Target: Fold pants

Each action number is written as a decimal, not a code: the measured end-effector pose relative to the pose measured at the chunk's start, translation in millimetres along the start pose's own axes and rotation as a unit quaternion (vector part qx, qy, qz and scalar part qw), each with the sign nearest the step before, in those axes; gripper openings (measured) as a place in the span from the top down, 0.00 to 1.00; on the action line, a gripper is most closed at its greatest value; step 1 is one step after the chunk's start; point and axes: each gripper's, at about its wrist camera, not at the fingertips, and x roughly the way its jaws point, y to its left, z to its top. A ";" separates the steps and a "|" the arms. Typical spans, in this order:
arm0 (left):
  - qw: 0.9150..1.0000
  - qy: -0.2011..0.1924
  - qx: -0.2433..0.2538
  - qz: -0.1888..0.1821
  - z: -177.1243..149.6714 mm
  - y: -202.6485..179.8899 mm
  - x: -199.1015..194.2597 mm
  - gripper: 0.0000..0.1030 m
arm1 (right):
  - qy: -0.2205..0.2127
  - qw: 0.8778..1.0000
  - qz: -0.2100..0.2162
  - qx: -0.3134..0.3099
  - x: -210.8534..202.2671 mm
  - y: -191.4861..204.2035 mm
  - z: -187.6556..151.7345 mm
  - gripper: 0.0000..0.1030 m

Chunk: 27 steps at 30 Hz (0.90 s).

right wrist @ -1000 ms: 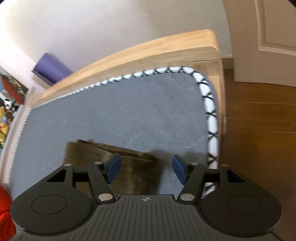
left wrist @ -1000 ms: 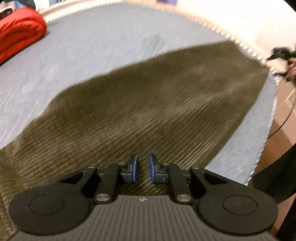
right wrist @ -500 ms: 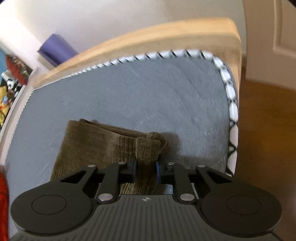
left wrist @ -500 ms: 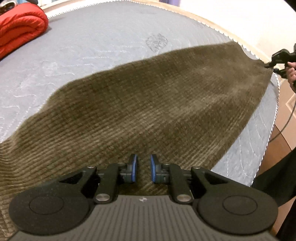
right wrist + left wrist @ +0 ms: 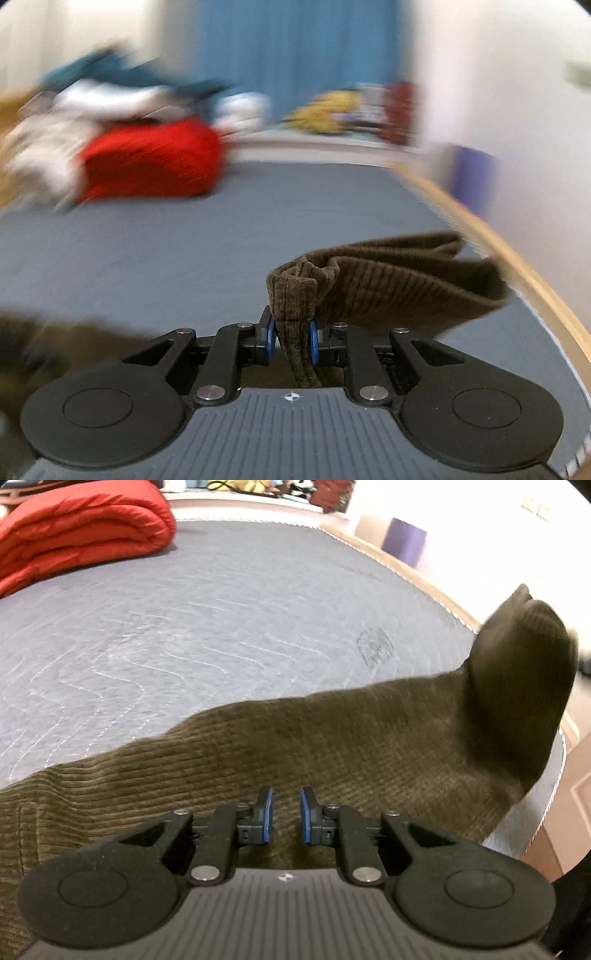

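Right wrist: tongs (image 5: 291, 338) now lift pants (image 5: 388, 288).

Grey quilted mattress (image 5: 229, 627) in a light wooden frame (image 5: 524, 266); olive-brown corduroy pants (image 5: 295, 746) at 5 o'clock, rolled red quilt (image 5: 74, 531) at 10 o'clock.

A folded red quilt (image 5: 81, 531) lies on the grey mattress (image 5: 221, 627)

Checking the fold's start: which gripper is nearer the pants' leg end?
Right gripper pinches the leg end; left gripper sits far along the pants.
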 end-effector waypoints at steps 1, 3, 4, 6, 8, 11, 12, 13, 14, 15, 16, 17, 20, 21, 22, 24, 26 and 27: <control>1.000 -0.001 -0.006 -0.001 0.2 2.8 -0.6 0.84 | 0.009 0.999 0.025 -0.029 2.4 27.5 -3.7 0.82; 1.000 0.000 -0.015 -0.003 0.3 8.6 -2.8 0.84 | 0.032 0.993 0.085 -0.081 10.7 79.9 -23.1 0.82; 1.000 0.001 -0.019 -0.004 0.4 10.9 -3.0 0.83 | 0.047 0.986 0.115 -0.107 15.7 100.9 -33.5 0.81; 1.000 0.003 -0.025 -0.004 0.2 16.0 -4.1 0.82 | 0.090 0.971 0.163 -0.152 27.2 138.7 -59.9 0.80; 0.999 0.006 -0.032 -0.004 0.4 20.9 -3.9 0.82 | 0.148 0.952 0.201 -0.176 36.6 163.3 -83.7 0.72; 0.999 0.010 -0.043 -0.005 -0.3 26.2 -2.6 0.82 | 0.160 0.942 0.222 -0.193 29.9 170.0 -90.9 0.62; 0.999 0.011 -0.044 -0.006 -0.2 26.4 -2.2 0.82 | 0.161 0.940 0.240 -0.180 26.1 165.0 -84.0 0.63; 0.999 0.011 -0.045 -0.008 -0.2 27.3 -2.7 0.82 | 0.162 0.939 0.262 -0.157 23.0 155.9 -73.2 0.65; 0.999 0.011 -0.045 -0.011 0.6 26.9 -1.0 0.82 | 0.156 0.939 0.273 -0.136 24.4 145.2 -60.8 0.64; 0.999 0.010 -0.047 -0.016 2.3 26.3 0.7 0.82 | 0.147 0.942 0.275 -0.121 23.1 137.2 -48.1 0.64; 0.998 0.009 -0.050 -0.021 3.3 25.3 2.0 0.82 | 0.135 0.945 0.274 -0.115 21.8 127.4 -35.9 0.64; 0.998 0.009 -0.054 -0.026 3.8 24.4 4.0 0.82 | 0.127 0.947 0.271 -0.117 21.9 121.6 -29.5 0.64; 0.997 0.009 -0.067 -0.039 6.4 20.7 10.2 0.82 | 0.133 0.943 0.273 -0.133 38.5 112.1 -23.8 0.64; 0.997 0.009 -0.069 -0.040 7.3 19.4 11.9 0.82 | 0.134 0.942 0.278 -0.132 45.2 112.1 -28.3 0.64; 0.997 0.007 -0.068 -0.040 7.8 17.7 12.8 0.82 | 0.136 0.941 0.282 -0.127 50.0 112.7 -36.0 0.64; 0.997 0.006 -0.067 -0.040 8.9 16.7 14.6 0.82 | 0.154 0.934 0.294 -0.129 59.6 116.5 -53.8 0.64; 0.997 0.007 -0.067 -0.040 9.8 17.0 16.0 0.82 | 0.154 0.928 0.296 -0.165 57.7 123.5 -68.9 0.64; 0.997 0.007 -0.066 -0.040 10.1 17.0 16.5 0.82 | 0.150 0.926 0.301 -0.174 55.8 126.0 -72.6 0.63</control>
